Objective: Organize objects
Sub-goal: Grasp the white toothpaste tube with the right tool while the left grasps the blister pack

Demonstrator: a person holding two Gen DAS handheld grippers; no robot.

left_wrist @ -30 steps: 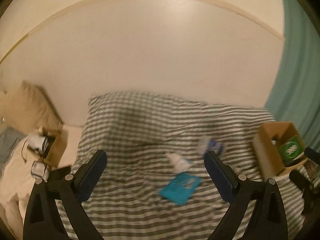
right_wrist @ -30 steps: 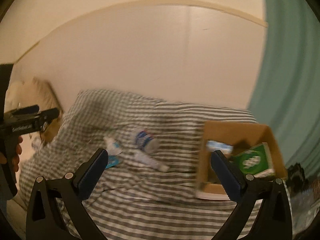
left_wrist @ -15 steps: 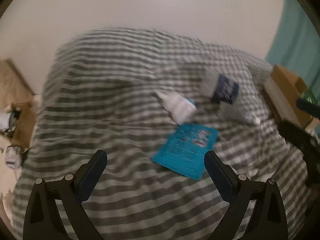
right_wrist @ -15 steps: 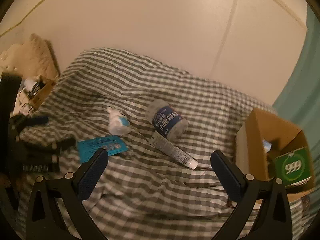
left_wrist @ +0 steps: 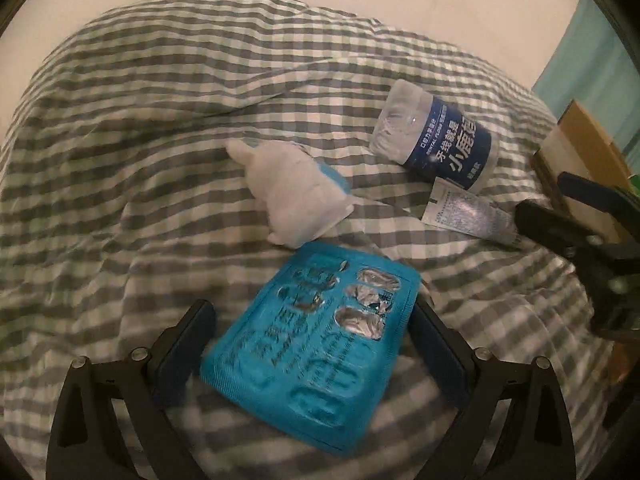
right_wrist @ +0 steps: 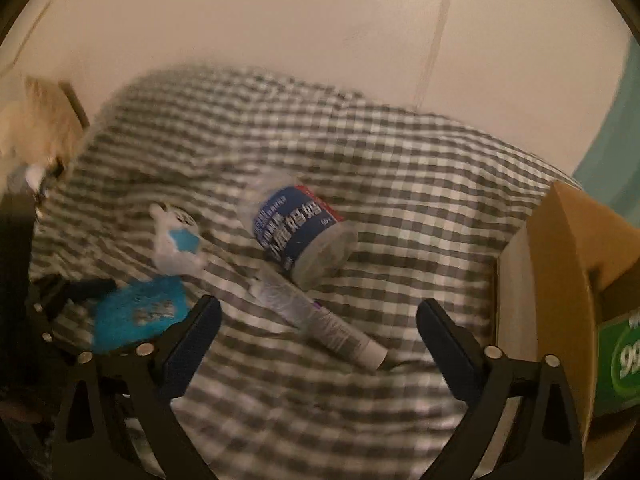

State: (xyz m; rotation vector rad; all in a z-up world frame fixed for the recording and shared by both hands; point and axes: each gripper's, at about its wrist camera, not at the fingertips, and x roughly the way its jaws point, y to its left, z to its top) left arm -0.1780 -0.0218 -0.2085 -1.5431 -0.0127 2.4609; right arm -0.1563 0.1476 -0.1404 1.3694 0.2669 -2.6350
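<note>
A blue blister pack (left_wrist: 316, 344) lies on the checked bed cover, between the open fingers of my left gripper (left_wrist: 312, 344), which straddles it. It also shows in the right wrist view (right_wrist: 138, 316). A white packet (left_wrist: 296, 196) with a blue part, a blue-labelled plastic jar (left_wrist: 440, 140) on its side and a silver tube (left_wrist: 464, 216) lie beyond. My right gripper (right_wrist: 318, 336) is open above the tube (right_wrist: 320, 316), with the jar (right_wrist: 300, 232) just past it.
A cardboard box (right_wrist: 560, 300) stands at the right on the bed, holding a green packet (right_wrist: 618, 360). The checked cover (left_wrist: 160, 160) is wrinkled. A pale wall stands behind the bed and a teal curtain (left_wrist: 600, 60) hangs at the right.
Both grippers have come down and forward toward the bed. The left one now straddles the blue blister pack; the right one has closed in on the tube.
</note>
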